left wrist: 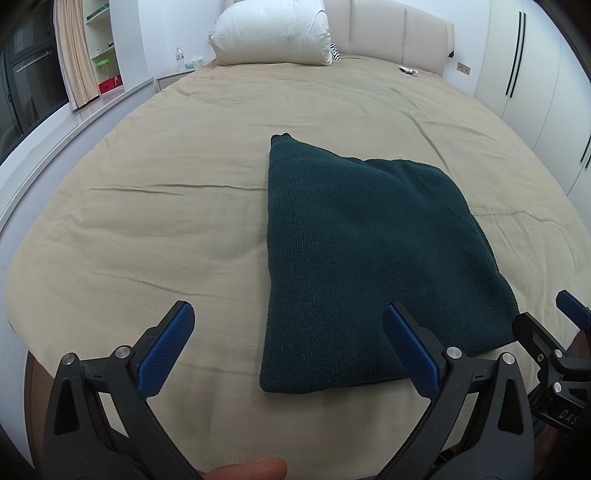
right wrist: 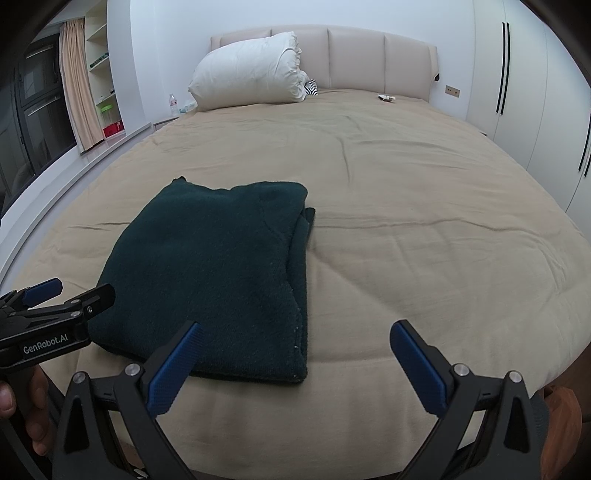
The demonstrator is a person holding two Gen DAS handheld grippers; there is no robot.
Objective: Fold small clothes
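A dark green knitted garment (left wrist: 369, 266) (right wrist: 218, 269) lies folded into a flat rectangle on the beige bed (left wrist: 166, 206) (right wrist: 424, 240), close to the near edge. My left gripper (left wrist: 288, 325) hangs open above the garment's near left corner, nothing between its blue pads. My right gripper (right wrist: 295, 339) is open too, just off the garment's near right corner, and holds nothing. The right gripper (left wrist: 554, 325) shows at the right edge of the left wrist view; the left gripper (right wrist: 55, 295) shows at the left edge of the right wrist view.
A white pillow (left wrist: 273, 33) (right wrist: 251, 74) rests against the padded headboard (right wrist: 369, 59). A small striped item (right wrist: 311, 87) lies beside it, and a small object (right wrist: 386, 98) at the far right. A window ledge (left wrist: 74, 122) runs on the left, white wardrobes (left wrist: 535, 74) on the right.
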